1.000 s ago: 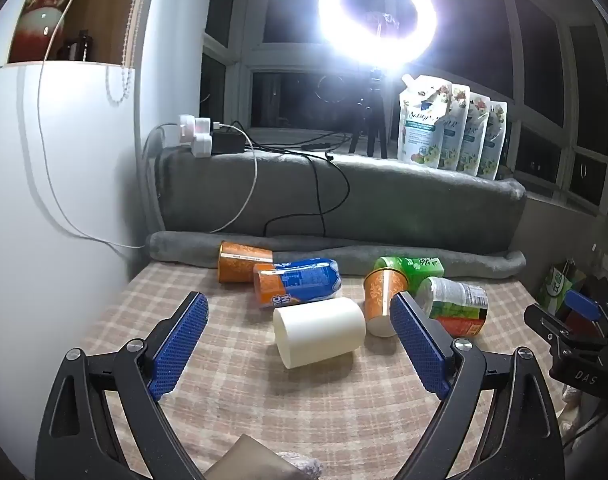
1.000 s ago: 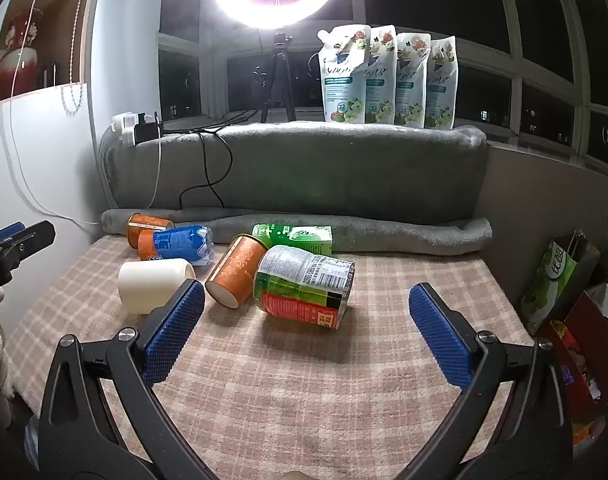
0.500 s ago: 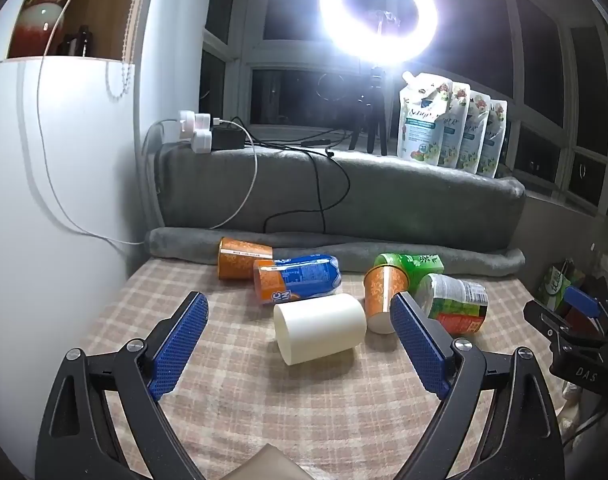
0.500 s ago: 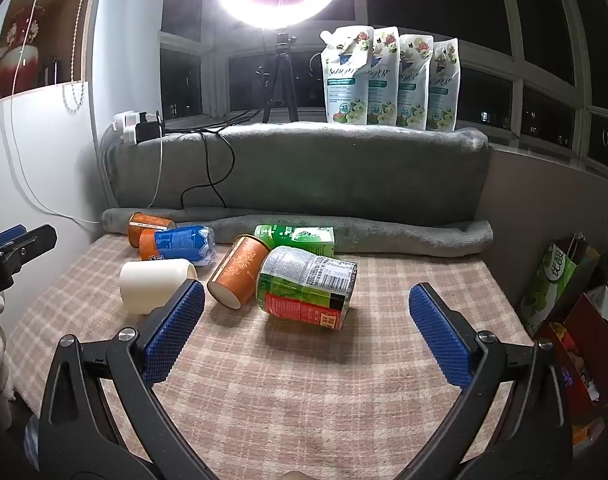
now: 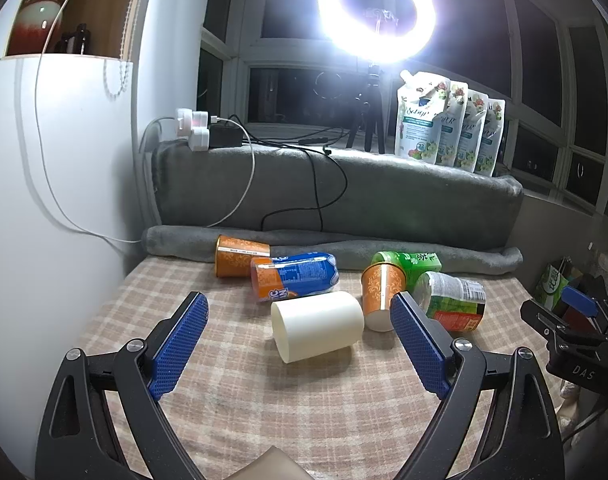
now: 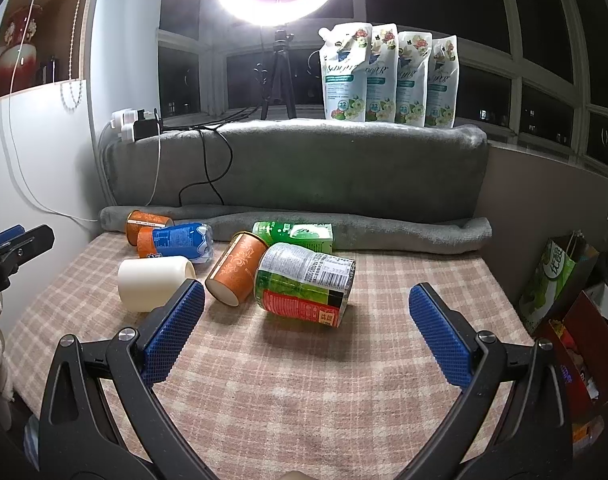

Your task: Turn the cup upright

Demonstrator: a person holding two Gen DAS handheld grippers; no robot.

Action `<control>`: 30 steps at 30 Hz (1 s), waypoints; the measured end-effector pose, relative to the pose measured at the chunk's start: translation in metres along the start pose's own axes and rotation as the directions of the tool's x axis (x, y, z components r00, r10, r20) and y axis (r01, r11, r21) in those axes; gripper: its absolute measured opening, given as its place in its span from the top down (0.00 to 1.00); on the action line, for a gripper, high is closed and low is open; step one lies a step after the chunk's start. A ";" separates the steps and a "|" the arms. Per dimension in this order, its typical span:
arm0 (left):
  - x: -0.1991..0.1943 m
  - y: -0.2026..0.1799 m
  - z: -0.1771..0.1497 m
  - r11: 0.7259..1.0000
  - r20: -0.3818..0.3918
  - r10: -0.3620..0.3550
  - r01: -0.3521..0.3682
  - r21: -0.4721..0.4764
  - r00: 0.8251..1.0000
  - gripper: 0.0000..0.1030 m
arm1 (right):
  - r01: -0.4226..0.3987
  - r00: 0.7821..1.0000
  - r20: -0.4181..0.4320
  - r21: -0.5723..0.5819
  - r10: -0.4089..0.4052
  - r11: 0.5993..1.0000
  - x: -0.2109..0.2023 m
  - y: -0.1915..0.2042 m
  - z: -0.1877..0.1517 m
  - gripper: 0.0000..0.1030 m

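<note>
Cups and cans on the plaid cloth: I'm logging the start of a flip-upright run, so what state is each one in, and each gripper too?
White cup: on its side, free.
Near orange cup: on its side, free.
Far orange cup: on its side by the grey roll.
Blue can: on its side.
Green can: on its side.
Green carton: lying flat.
Left gripper: jaws open, empty.
Right gripper: jaws open, empty.
</note>
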State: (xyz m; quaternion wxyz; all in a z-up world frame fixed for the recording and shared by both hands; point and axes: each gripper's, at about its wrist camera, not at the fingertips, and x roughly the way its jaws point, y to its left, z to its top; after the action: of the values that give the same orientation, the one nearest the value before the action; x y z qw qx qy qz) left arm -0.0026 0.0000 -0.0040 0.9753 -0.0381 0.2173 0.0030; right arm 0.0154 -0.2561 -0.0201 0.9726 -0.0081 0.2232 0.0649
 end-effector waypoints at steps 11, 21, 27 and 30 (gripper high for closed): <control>0.000 -0.001 0.000 1.000 -0.001 0.000 0.000 -0.001 1.000 0.10 | 0.003 1.000 -0.002 -0.003 -0.003 1.000 0.000 0.001 0.000 0.00; 0.000 -0.002 -0.001 1.000 -0.001 0.000 0.000 -0.001 1.000 0.10 | 0.002 1.000 -0.003 -0.003 -0.002 1.000 0.000 0.002 0.000 0.00; 0.000 -0.001 -0.001 1.000 -0.002 -0.001 0.001 -0.001 1.000 0.10 | 0.002 1.000 -0.003 -0.003 -0.002 1.000 0.000 0.002 0.000 0.00; 0.000 -0.001 -0.001 1.000 -0.002 -0.001 0.001 -0.002 1.000 0.10 | 0.003 1.000 -0.004 -0.003 -0.003 1.000 0.001 0.003 0.000 0.00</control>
State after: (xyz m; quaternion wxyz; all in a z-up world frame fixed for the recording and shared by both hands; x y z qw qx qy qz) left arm -0.0034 -0.0013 -0.0048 0.9751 -0.0391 0.2184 0.0028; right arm 0.0156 -0.2535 -0.0206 0.9722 -0.0102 0.2250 0.0640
